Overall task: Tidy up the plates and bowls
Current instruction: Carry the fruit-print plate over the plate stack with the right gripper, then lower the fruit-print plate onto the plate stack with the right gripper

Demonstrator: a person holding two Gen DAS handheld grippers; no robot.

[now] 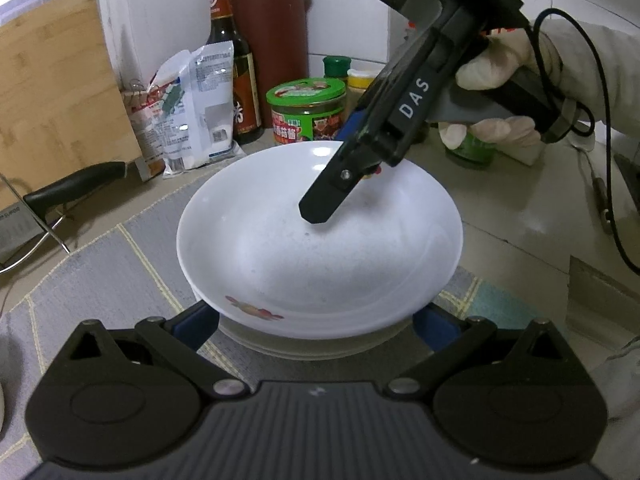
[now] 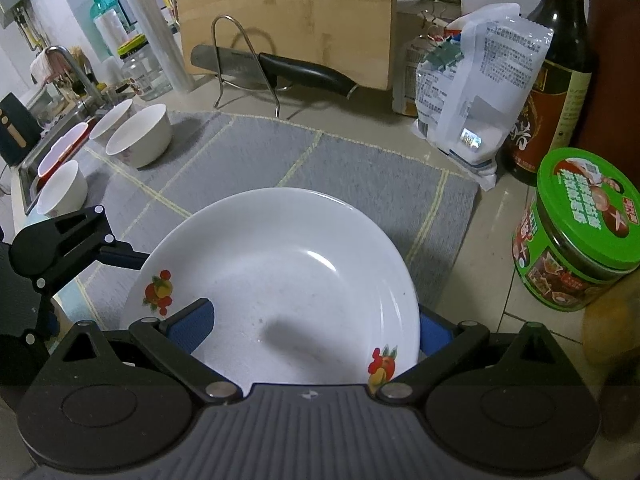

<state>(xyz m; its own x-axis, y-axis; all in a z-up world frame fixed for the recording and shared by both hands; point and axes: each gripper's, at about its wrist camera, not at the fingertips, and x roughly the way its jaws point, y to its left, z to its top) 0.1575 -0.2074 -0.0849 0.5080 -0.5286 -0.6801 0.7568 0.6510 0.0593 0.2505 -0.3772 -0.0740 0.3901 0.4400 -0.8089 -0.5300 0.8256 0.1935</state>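
While a deep white plate [image 1: 320, 240] sits on top of a stack of plates [image 1: 304, 346] on a grey mat [image 2: 360, 168], both claws meet around it. From the left wrist view, the left claw [image 1: 316, 322] is spread wide, its blue pads at the stack's sides at 6 o'clock. The right claw [image 2: 314, 330] is spread too, one finger [image 1: 332, 194] inside the plate, the other outside the rim at 1 o'clock. Four small bowls [image 2: 140, 140] wait on the surface at 10 o'clock in the right wrist view. To seat the plate well, it seems wise to centre it over the stack, release gently, and lift the inner finger straight out without catching the rim.
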